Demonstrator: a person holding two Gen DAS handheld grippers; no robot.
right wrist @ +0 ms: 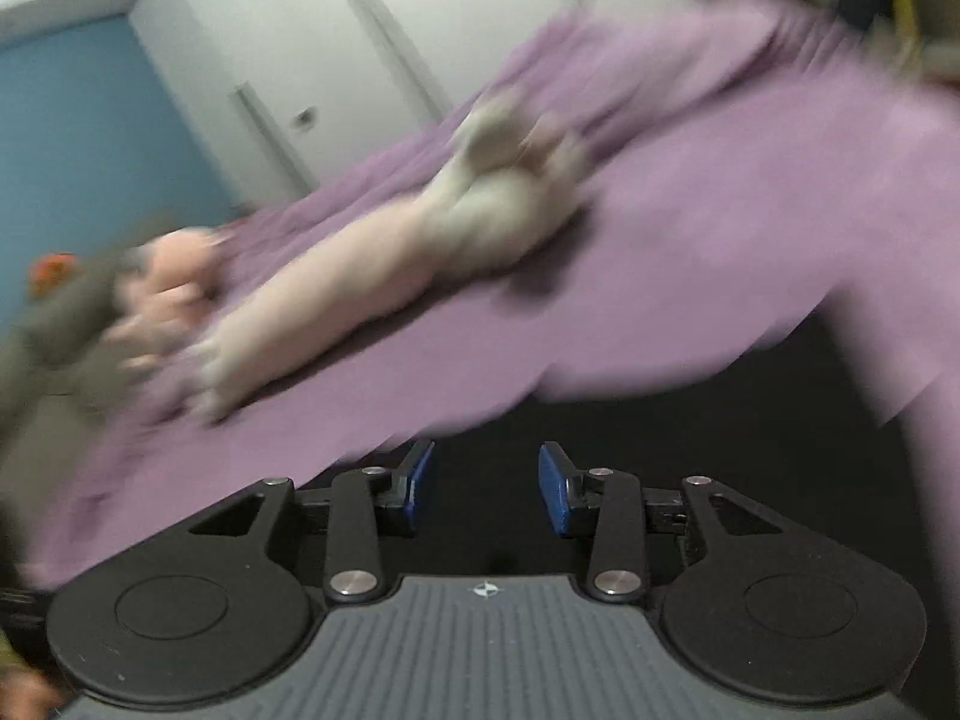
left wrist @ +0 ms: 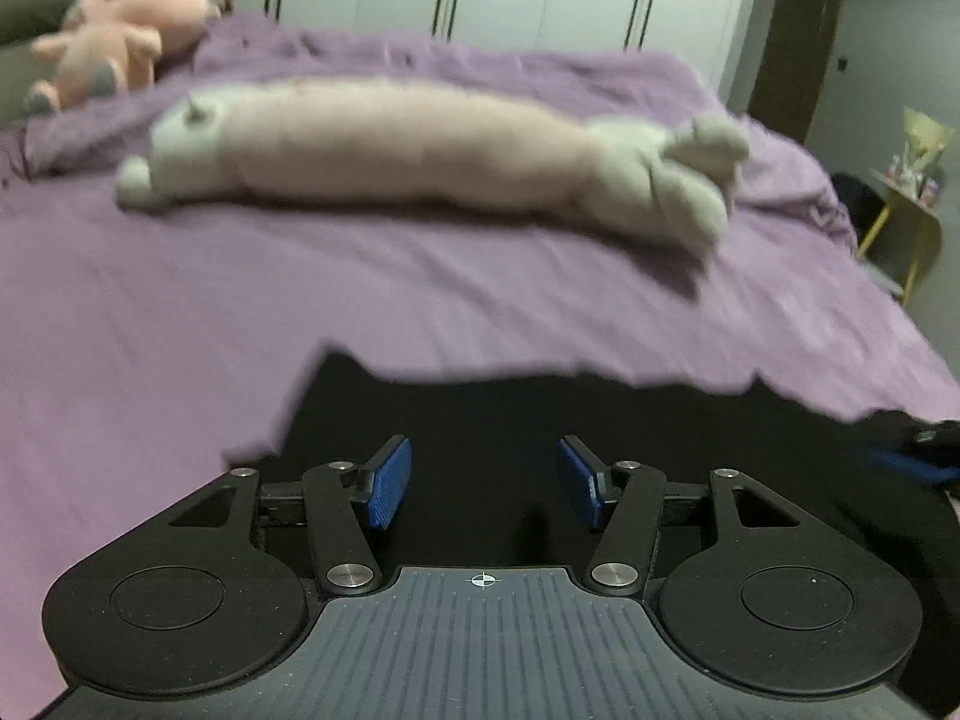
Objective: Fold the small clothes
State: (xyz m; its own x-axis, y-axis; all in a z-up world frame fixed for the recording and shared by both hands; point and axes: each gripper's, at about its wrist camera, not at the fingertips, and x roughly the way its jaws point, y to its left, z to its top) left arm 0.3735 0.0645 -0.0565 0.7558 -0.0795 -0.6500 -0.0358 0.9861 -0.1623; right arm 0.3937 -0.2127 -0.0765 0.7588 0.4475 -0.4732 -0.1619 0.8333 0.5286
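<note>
Left gripper [left wrist: 485, 480]: jaws apart, holding nothing, positioned over the black garment [left wrist: 480, 414]. Right gripper [right wrist: 485, 483]: jaws apart, empty, also over the garment. The garment lies on the purple bedsheet [left wrist: 150, 330] at the near edge. A long plush [left wrist: 420, 150] lies beyond it; a pink plush [left wrist: 132, 30] sits further back.

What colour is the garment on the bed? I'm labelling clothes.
Black garment, clearest in the left wrist view.

Left hand-held gripper [left wrist: 485, 483], black linkage arms, blue ribbed pads [left wrist: 391, 481], silver screws, grey ridged base
</note>
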